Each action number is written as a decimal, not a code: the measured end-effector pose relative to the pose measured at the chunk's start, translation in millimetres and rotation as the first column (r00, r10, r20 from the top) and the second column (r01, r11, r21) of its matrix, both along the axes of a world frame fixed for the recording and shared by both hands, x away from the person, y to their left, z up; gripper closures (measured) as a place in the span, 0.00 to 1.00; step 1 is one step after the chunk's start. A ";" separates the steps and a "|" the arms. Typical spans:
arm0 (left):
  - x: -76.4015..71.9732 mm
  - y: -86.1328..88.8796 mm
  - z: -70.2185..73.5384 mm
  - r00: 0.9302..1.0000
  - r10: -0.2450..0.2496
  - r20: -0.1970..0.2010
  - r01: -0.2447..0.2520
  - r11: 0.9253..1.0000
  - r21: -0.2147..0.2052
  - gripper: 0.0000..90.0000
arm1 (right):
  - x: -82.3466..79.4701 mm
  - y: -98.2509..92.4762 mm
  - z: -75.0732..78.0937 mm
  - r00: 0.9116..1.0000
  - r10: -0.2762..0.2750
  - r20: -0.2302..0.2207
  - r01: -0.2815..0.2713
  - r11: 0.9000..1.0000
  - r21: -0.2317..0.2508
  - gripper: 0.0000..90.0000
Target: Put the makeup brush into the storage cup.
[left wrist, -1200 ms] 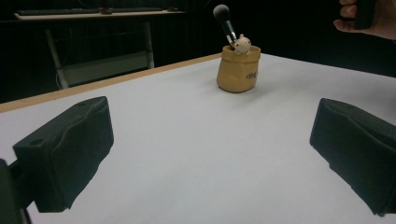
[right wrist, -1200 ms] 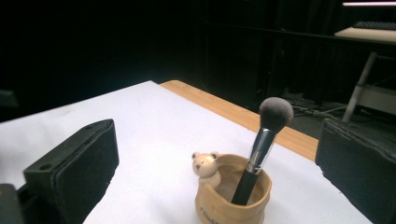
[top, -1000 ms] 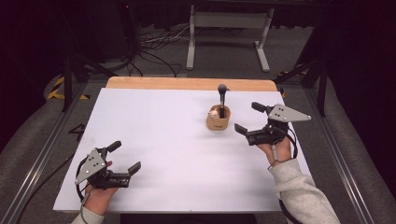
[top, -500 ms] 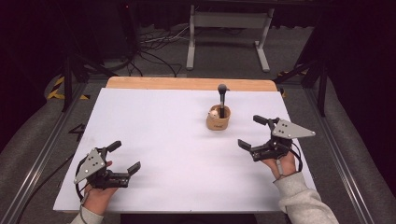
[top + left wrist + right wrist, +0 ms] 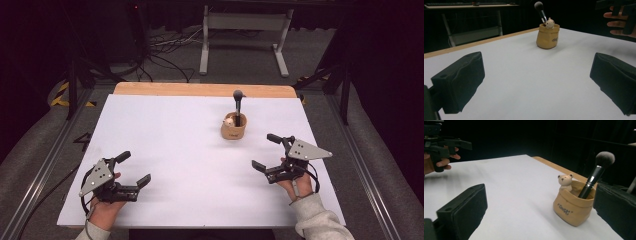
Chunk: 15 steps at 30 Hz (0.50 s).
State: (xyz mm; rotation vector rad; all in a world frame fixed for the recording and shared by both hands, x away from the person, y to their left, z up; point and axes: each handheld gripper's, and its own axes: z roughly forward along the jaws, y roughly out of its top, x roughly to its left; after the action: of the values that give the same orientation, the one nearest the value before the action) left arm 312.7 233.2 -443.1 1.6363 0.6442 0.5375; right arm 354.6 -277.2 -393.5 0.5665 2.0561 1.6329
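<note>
A tan fabric pouch stands upright on the white table top, right of centre. A small bear figure and a black makeup brush with a fluffy head stick out of it. My right gripper is open and empty, a little nearer to me and to the right of the pouch. In the right gripper view the pouch sits close to the right jaw without touching it. My left gripper is open and empty near the front left corner. From there the pouch is far off.
A wooden strip runs along the table's far edge. Beyond it are a metal stand and cables on the dark floor. Metal rails flank the table. The wide stretch of white top between the grippers is bare.
My right gripper has drawn back from beside the pouch toward the near right part of the table. The left gripper has barely moved. The pouch and brush stay put.
</note>
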 end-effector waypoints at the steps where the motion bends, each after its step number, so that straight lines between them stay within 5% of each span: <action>1: 0.1 0.0 0.0 1.000 -0.002 0.000 0.002 1.000 0.000 0.00 | -0.6 0.4 -2.4 1.000 0.003 0.000 -0.003 1.000 0.001 0.00; 15: 0.8 -2.0 -1.6 1.000 -0.021 -0.011 0.021 1.000 -0.001 0.00 | -10.5 0.0 -27.4 1.000 0.024 -0.015 -0.024 0.999 0.033 0.00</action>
State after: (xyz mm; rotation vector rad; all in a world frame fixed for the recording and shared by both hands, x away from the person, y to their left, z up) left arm 313.5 231.1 -444.7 1.6449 0.6344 0.5135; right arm 344.1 -277.2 -420.8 0.5687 2.0581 1.6835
